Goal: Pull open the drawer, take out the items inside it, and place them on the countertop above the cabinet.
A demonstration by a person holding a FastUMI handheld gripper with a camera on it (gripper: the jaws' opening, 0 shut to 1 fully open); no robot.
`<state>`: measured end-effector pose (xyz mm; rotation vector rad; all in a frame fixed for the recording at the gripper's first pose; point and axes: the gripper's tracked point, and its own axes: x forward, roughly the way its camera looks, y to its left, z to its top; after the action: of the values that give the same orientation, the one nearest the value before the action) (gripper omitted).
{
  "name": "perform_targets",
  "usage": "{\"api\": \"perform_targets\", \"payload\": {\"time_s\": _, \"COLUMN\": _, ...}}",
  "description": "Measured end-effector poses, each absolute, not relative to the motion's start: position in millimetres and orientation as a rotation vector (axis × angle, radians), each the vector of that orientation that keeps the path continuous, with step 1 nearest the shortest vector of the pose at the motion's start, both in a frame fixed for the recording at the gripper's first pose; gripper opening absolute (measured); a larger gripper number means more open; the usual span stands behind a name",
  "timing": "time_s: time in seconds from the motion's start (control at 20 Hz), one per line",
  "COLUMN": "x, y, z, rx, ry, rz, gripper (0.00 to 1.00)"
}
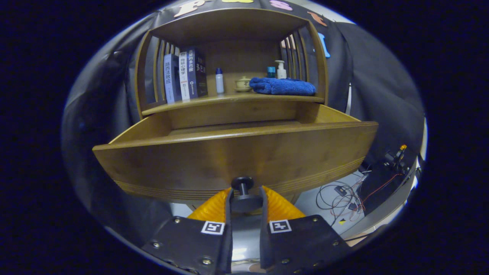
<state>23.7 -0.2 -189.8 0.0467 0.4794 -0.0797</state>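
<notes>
- The gripper (245,199) pinches the dark knob (243,193) between its 2 fingers.
- Just beyond them, the wooden drawer (237,152) stands pulled out below the countertop (233,100).

Three upright books (185,76) stand at one end of the shelf, beside the slatted side wall. A small white bottle with a blue cap (219,81) stands near them. On the floor beside the cabinet lies a tangle of black and red cables (344,195).
</notes>
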Motion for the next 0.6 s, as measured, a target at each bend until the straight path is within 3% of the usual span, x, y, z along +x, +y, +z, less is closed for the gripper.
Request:
{"api": "perform_targets", "payload": {"time_s": 0.3, "x": 27.4, "y": 0.2, "z": -190.9, "rx": 0.070, "ry": 0.479, "rz": -0.087, "gripper": 0.29}}
{"api": "perform_targets", "payload": {"time_s": 0.45, "x": 25.3, "y": -1.6, "z": -187.4, "rx": 0.081, "ry": 0.468, "rz": -0.090, "gripper": 0.43}}
{"api": "perform_targets", "payload": {"time_s": 0.6, "x": 19.7, "y": -3.8, "z": -168.4, "rx": 0.106, "ry": 0.411, "rz": -0.084, "gripper": 0.66}}
